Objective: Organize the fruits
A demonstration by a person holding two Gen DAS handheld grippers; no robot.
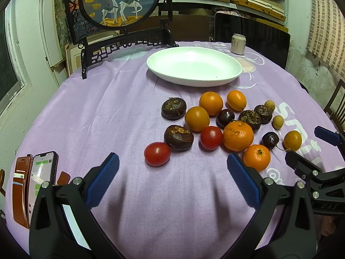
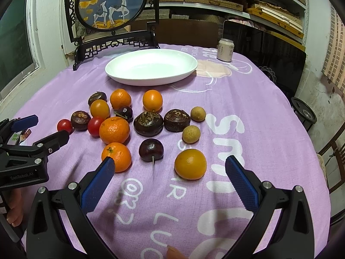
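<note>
Several fruits lie loose on the purple cloth: oranges such as the big one [image 1: 238, 136] [image 2: 114, 130], red tomatoes [image 1: 157, 153] [image 2: 64, 125], dark water chestnuts [image 1: 178, 137] [image 2: 148, 123], dark cherries [image 2: 151, 150] and pale longans [image 2: 191, 134]. An empty white plate [image 1: 194, 65] [image 2: 151, 66] stands behind them. My left gripper [image 1: 172, 164] is open and empty, just in front of the near tomato. My right gripper [image 2: 169, 167] is open and empty, near a cherry and a small orange [image 2: 190, 164].
A drink can [image 1: 238, 44] [image 2: 225, 50] stands behind the plate on the right. A black-framed deer screen [image 1: 118, 2] [image 2: 111, 4] stands at the table's back left. A phone in a brown case [image 1: 41, 177] lies at the near left edge.
</note>
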